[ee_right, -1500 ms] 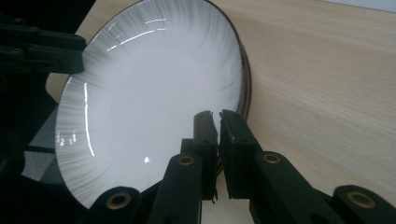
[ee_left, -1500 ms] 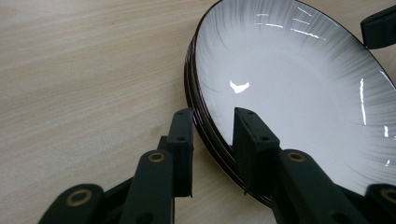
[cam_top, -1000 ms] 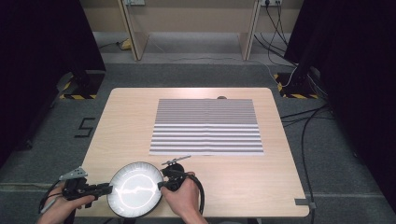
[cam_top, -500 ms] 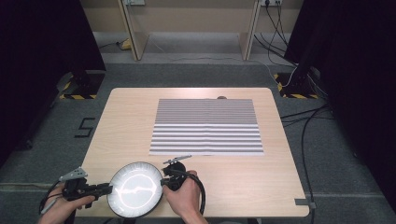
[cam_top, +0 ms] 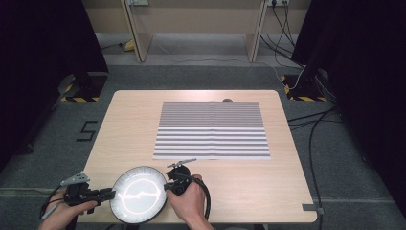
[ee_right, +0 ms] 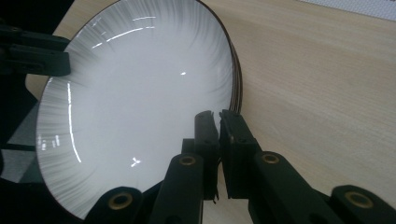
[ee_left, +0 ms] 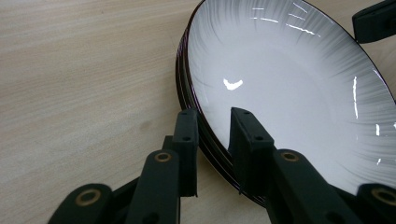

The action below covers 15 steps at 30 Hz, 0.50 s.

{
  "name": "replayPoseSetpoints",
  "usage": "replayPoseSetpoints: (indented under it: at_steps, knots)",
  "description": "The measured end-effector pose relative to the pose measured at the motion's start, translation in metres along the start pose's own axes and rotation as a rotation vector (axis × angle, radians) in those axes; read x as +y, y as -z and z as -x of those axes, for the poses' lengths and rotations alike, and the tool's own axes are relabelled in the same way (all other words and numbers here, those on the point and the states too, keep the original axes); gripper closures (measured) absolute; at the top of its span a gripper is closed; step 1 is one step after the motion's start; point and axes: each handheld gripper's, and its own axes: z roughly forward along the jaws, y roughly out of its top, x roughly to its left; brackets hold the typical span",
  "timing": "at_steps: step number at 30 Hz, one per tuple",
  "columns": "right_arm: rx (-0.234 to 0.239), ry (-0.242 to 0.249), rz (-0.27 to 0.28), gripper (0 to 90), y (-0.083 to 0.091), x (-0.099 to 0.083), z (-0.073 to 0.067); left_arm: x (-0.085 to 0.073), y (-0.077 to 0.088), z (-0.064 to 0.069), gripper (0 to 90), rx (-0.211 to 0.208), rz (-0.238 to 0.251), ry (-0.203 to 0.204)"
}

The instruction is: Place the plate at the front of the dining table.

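High view — a stack of white plates sits at the wooden table's near edge, about 7 o'clock. Left gripper clamps its 9 o'clock rim, right gripper pinches the 3 o'clock rim — both grasping.

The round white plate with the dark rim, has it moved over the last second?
No. In the high view the round white plate with the dark rim sits just as far from the striped grey-and-white mat as before.

Grey carpet floor, pale wooden table under bright light, black curtains at both sides.
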Motion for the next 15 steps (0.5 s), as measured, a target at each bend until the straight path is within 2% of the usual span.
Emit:
replayPoseSetpoints:
  at_steps: [8,15]
  knots:
    - [-0.004,-0.018,0.004,86.7,-0.0022,-0.001,0.0,0.0013,0.0003,-0.0003,71.8,-0.002,-0.008,-0.001]
    - [0.003,-0.033,0.004,86.5,-0.0047,0.0,0.0004,0.0029,0.0031,-0.0019,71.3,-0.01,-0.012,0.016]
